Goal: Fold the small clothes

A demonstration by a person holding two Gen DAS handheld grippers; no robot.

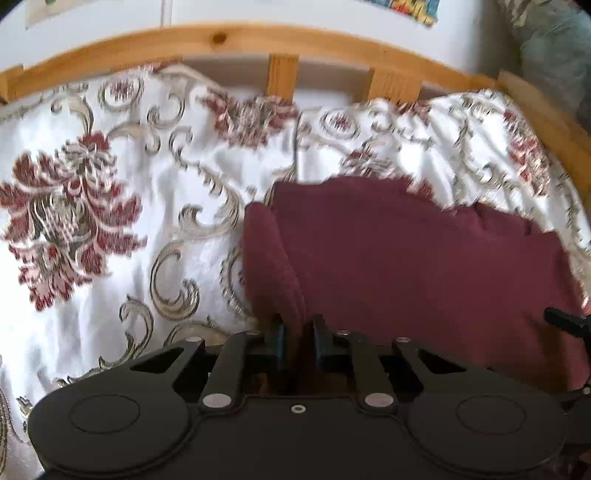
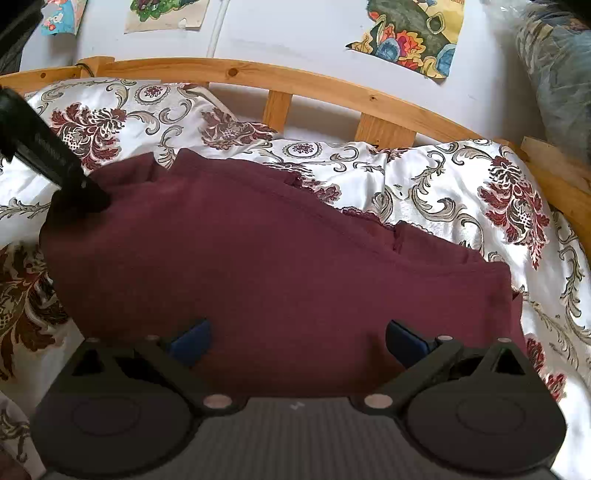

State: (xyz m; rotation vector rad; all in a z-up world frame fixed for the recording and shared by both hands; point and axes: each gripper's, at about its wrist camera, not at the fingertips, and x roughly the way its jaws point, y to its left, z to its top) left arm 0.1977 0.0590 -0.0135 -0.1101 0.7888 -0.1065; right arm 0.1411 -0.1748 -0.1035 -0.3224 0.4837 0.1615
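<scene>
Landmark: the maroon garment (image 2: 258, 266) lay spread on the floral bedspread (image 2: 443, 192), and all places below were taken from it.
Garment, far edge: a stitched hem ran from its upper left down to the right, with a strip of dark lace (image 2: 364, 214) showing just beyond it.
Garment, right edge: it ended in a squared corner, with bare bedspread beyond it as far as the wooden bed rail (image 2: 295, 81).
Garment, left edge: in the left wrist view it was lifted into a raised fold (image 1: 271, 266) standing off the bedspread.
Left gripper (image 1: 298, 341): its jaws were pressed close together, pinching that raised fold at the garment's left edge; in the right wrist view it appeared as a dark arm touching the garment's upper left corner.
Right gripper (image 2: 297, 338): its jaws were spread wide with the blue fingertips (image 2: 192, 341) well apart, lying over the garment's near edge and clamping nothing.
Open room, left of garment: a broad stretch of bedspread lay uncovered.
Open room, beyond garment: bedspread continued to the rail and its slats (image 2: 277, 105), then the white wall (image 2: 295, 33) with paper pictures (image 2: 410, 33).
Open room, far right of garment: a bluish bundle (image 2: 557, 74) sat past the rail's end.
Blur: the left wrist view was smeared, so fine edges there could not be told.
</scene>
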